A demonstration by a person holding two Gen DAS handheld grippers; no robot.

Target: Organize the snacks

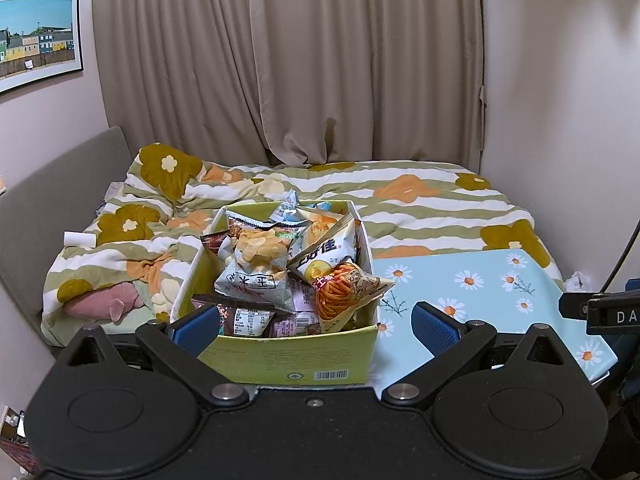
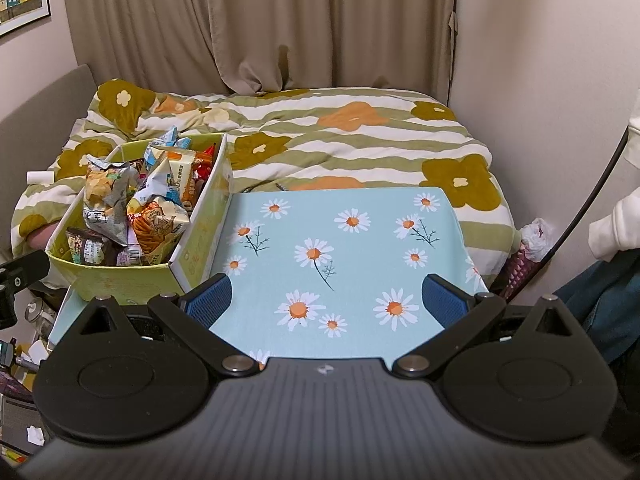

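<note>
A yellow-green cardboard box (image 1: 288,360) sits at the left end of a light-blue daisy-print table (image 1: 480,292). It is heaped with snack bags: a chip bag (image 1: 256,268), an orange noodle-snack bag (image 1: 344,292) and a dark packet (image 1: 244,316). My left gripper (image 1: 316,326) is open, its blue pads on either side of the box's near wall, holding nothing. The box also shows in the right wrist view (image 2: 120,280). My right gripper (image 2: 328,300) is open and empty above the bare table (image 2: 340,240), to the right of the box.
A bed with a flowered quilt (image 1: 400,200) lies behind the table. Beige curtains (image 1: 288,60) hang at the back. A pink cushion (image 1: 108,304) lies at the bed's left. A person's white sleeve (image 2: 616,220) and a black cable (image 2: 592,200) are at the right.
</note>
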